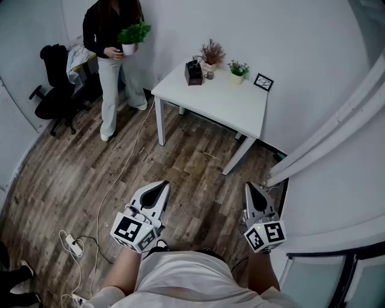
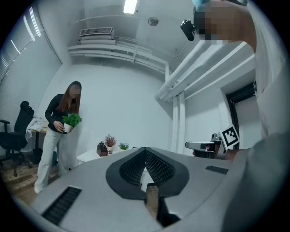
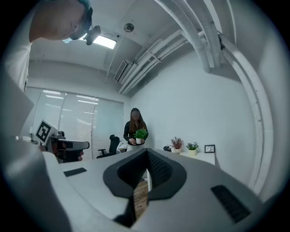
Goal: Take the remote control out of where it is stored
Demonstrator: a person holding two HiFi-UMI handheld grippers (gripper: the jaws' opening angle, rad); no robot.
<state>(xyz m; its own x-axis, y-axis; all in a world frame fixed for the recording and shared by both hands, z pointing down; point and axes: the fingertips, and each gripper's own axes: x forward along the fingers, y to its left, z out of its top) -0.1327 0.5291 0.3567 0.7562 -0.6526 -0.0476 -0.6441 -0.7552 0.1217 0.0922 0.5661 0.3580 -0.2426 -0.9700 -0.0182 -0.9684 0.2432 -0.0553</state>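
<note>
Remote control unseen; we are holding left gripper (image 1: 157, 189) and right gripper (image 1: 252, 192) closed, empty, level, since the table (image 1: 228, 105) stands well apart.

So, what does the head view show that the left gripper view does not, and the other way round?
Only the head view shows the power strip on the floor. Only the left gripper view shows the ceiling lamp and the air conditioner. Both show the person holding a plant, the chair and the table.
</note>
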